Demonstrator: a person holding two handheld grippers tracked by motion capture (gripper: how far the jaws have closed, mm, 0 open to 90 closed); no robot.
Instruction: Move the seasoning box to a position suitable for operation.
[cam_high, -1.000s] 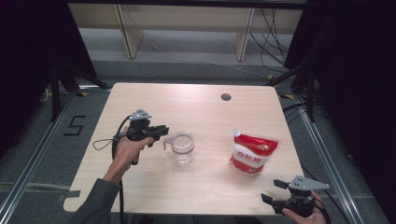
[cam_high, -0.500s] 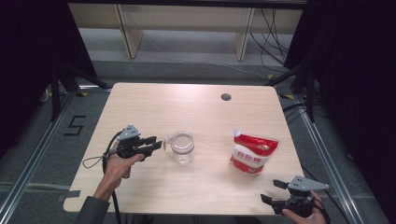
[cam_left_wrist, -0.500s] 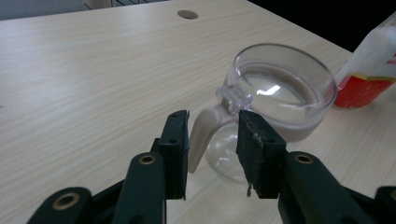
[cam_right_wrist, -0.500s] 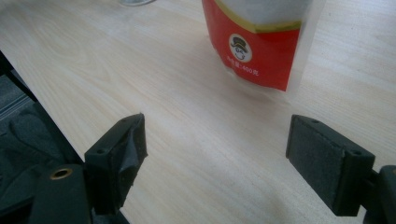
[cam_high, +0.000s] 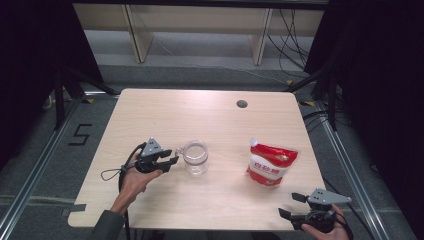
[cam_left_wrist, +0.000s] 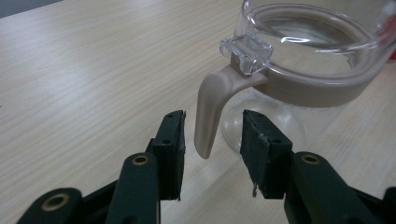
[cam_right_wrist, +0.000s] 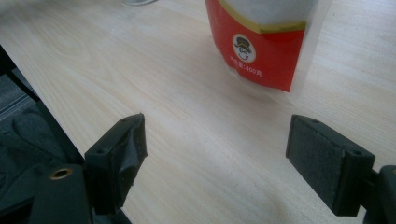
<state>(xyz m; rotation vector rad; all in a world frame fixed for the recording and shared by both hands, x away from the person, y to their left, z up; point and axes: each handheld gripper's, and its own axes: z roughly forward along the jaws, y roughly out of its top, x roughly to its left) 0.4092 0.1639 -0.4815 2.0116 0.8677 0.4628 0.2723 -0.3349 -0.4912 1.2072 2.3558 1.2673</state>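
"5" on floor (cam_high: 80, 135); pouch (cam_right_wrist: 261, 42) perhaps "400".

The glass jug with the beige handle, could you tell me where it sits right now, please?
In the high view the glass jug stands left of the table's middle, between the left claw at its handle and the red pouch farther right.

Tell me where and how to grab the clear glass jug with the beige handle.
Grip the clear glass jug by its beige handle, coming level from the left. The handle sticks out toward the left tool, whose open jaws already flank it without touching.
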